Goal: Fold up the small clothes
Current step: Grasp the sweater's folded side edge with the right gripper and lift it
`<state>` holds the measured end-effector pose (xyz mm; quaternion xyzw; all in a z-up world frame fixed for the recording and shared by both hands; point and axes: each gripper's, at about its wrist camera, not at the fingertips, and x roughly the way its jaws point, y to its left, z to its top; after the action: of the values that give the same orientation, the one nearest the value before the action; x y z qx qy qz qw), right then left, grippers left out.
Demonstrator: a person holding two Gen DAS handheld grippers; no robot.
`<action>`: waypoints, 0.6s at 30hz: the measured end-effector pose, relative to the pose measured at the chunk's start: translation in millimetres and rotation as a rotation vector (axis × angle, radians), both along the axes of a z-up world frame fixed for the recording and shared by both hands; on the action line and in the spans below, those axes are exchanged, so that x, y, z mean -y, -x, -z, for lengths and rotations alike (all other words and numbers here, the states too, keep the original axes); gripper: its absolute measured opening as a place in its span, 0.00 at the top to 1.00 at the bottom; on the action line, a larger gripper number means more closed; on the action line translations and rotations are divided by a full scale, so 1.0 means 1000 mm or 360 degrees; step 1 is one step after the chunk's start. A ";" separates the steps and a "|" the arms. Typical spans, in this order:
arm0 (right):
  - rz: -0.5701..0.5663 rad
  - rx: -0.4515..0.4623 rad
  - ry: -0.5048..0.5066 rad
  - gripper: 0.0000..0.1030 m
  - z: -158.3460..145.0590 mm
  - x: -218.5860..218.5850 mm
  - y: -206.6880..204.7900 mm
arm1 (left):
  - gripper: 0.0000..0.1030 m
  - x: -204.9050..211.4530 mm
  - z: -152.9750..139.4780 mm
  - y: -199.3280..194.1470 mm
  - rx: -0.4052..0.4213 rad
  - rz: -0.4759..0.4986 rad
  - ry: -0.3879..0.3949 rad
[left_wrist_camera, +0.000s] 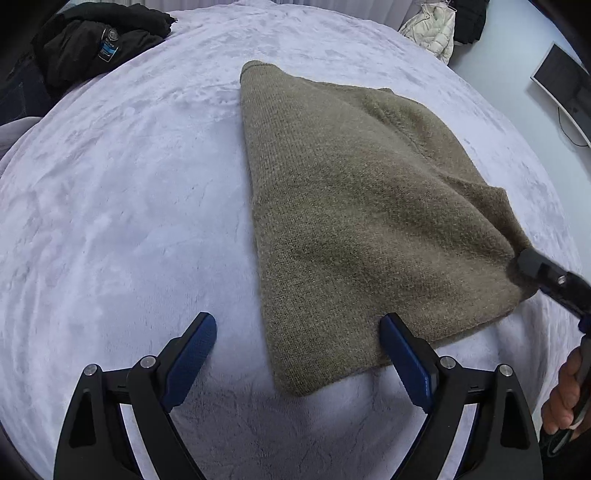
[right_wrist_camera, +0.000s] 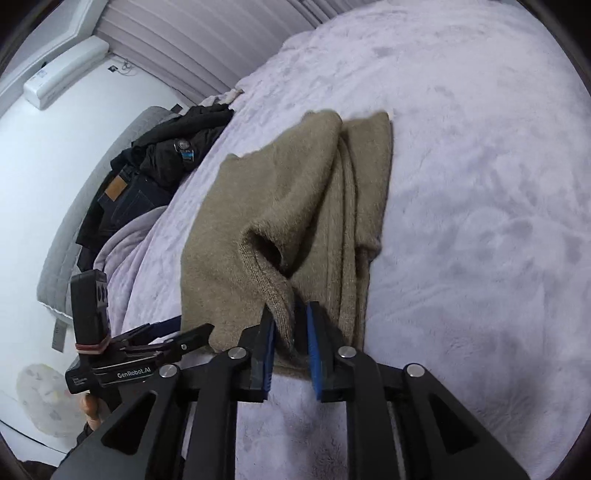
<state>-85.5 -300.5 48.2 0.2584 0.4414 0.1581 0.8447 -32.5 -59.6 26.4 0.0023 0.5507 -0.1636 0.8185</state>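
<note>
Right tongs (right_wrist_camera: 290, 325) pinch the olive sweater's (left_wrist_camera: 362, 206) corner; left tongs (left_wrist_camera: 297, 345) gape wide, holding nothing.

Home bedroom. Bed w/ plush lilac blanket (left_wrist_camera: 129, 221) fills view; dark clothes heap (left_wrist_camera: 92, 40) far left, jeans (right_wrist_camera: 125, 199) beside it. White puffer jacket (left_wrist_camera: 436, 29) far right, monitor (left_wrist_camera: 565, 88) by wall, AC unit (right_wrist_camera: 62, 74) up high.

left claw (left_wrist_camera: 297, 334) spread wide; right claw (right_wrist_camera: 290, 325) pinched

Soft even daylight, faint shadows, sharp focus, strong fisheye bending, dark corner vignettes
</note>
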 end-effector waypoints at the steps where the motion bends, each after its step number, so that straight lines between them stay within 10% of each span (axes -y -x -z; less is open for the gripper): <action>1: -0.0005 0.0043 0.0039 0.44 -0.008 -0.003 -0.002 | 0.11 0.000 0.002 -0.002 -0.0011 0.0002 -0.0001; 2: -0.0004 0.0064 0.0056 0.15 -0.015 -0.005 -0.006 | 0.11 0.000 0.004 -0.002 -0.0020 -0.0003 0.0004; 3: -0.0003 0.0095 0.0050 0.11 -0.022 -0.007 -0.010 | 0.11 -0.001 0.005 -0.004 -0.0025 -0.0013 0.0010; 10: -0.0001 0.0000 -0.0116 0.21 -0.019 -0.003 -0.047 | 0.11 0.002 -0.001 0.000 0.0033 -0.0002 -0.0048; 13: 0.0022 -0.0114 -0.0086 0.36 -0.001 -0.011 -0.058 | 0.11 0.004 -0.004 -0.006 0.0047 0.0000 -0.0033; 15: 0.0014 -0.0133 -0.0157 0.75 0.007 -0.011 -0.066 | 0.11 0.008 -0.001 -0.010 0.0027 0.0018 -0.0036; 18: -0.0015 -0.0155 -0.0122 0.85 0.011 -0.013 -0.071 | 0.11 0.010 0.002 -0.014 -0.0009 0.0016 -0.0037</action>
<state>-14.1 -287.7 37.5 0.2957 0.4769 0.1661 0.8109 -18.4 -69.6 24.0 0.0141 0.5550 -0.1612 0.8160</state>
